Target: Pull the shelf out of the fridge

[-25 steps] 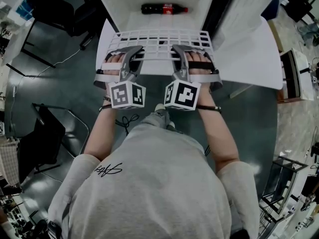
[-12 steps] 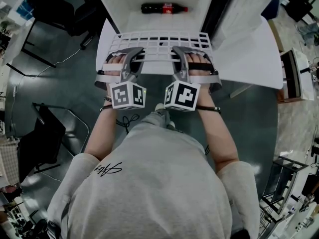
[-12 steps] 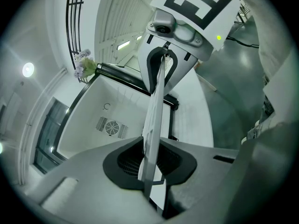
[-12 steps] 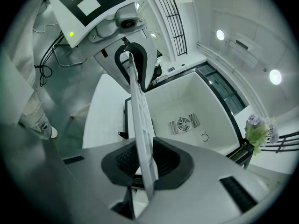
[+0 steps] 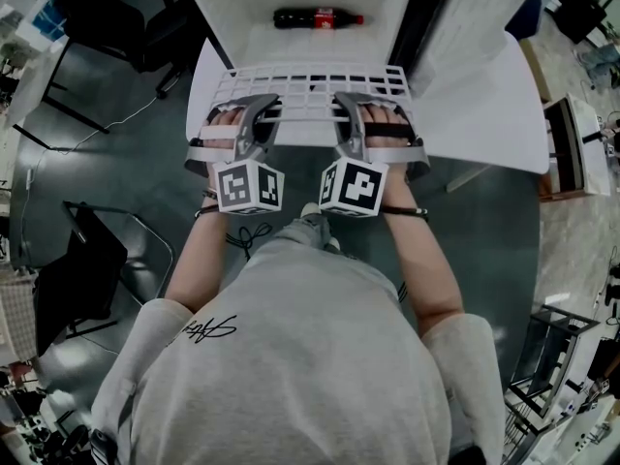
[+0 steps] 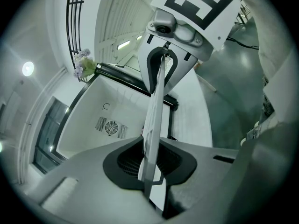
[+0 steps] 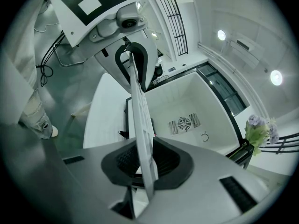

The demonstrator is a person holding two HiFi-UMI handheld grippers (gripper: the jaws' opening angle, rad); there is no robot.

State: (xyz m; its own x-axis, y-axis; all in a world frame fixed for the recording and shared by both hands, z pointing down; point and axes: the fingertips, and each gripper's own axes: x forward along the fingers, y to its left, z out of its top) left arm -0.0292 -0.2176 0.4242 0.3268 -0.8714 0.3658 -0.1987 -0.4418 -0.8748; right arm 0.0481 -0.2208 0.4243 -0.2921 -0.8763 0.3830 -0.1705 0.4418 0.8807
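Step in hand: I judge this to be the pull itself. I have the shelf (image 5: 310, 77) gripped by its front edge on both sides and am drawing it out of the fridge (image 5: 242, 3).

Shelf position: the white wire grid lies flat across the fridge's opening. Its front edge is toward me and its rear edge is at the mouth of the cabinet. I cannot tell whether the side supports carry any of it now.

Left gripper (image 5: 260, 105): clenched on the shelf's front edge near the left corner. In the left gripper view the thin white edge runs straight between the dark pads, which press on both faces with only the shelf's thickness between them.

Right gripper (image 5: 347, 103): clamped the same way on the front edge, right of centre. The right gripper view shows the grid pinched edge-on between its pads.

Inside the fridge: a cola bottle (image 5: 318, 16) lies on its side on the cabinet floor, well behind the shelf and not touching it. A round fan grille (image 7: 184, 123) sits on the back wall.

Next move calls for: an even draw toward me with both hands level, so the grid does not skew and jam against the fridge's side walls. I should be ready to take the whole weight as the rear edge comes free.

Risk: the grip sits only on the thin front edge, so tipping the shelf could lever it out of the pads. The open door (image 5: 484, 95) stands close on the right.
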